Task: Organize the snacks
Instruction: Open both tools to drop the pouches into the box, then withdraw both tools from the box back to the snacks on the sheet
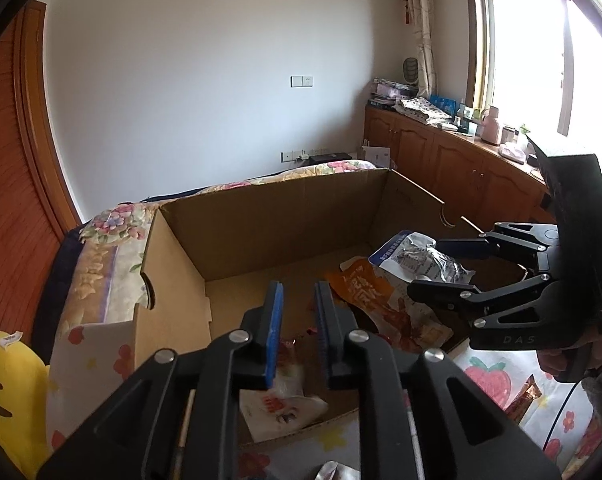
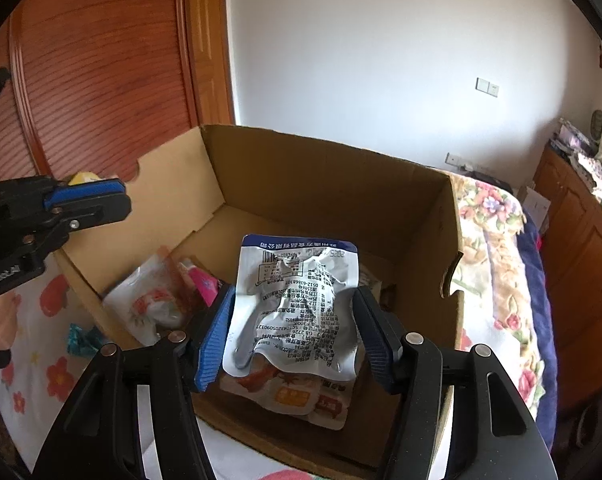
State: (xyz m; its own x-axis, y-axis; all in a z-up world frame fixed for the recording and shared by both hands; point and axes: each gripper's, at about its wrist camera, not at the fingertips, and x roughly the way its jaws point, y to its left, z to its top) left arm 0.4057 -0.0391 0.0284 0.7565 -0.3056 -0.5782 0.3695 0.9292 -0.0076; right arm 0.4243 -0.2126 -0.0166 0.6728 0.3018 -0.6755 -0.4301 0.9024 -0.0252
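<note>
An open cardboard box (image 1: 261, 228) (image 2: 333, 184) stands on a flowered bed. My right gripper (image 2: 293, 336) is shut on a crinkled white and blue snack pouch (image 2: 297, 304) and holds it over the box; it also shows in the left wrist view (image 1: 421, 260) with the right gripper (image 1: 429, 268) around it. Inside the box lie an orange snack packet (image 1: 365, 292), a white pouch (image 1: 281, 404) (image 2: 149, 304) and a pink packet (image 2: 205, 284). My left gripper (image 1: 297, 312) hangs over the box's near side, jaws a little apart and empty.
A yellow plush toy (image 1: 5, 392) lies left of the box. Loose snack packets (image 1: 525, 396) lie on the strawberry-print sheet (image 1: 489, 384) at the right. A teal packet (image 2: 81, 340) lies outside the box. Wooden cabinets (image 1: 441, 160) line the window wall.
</note>
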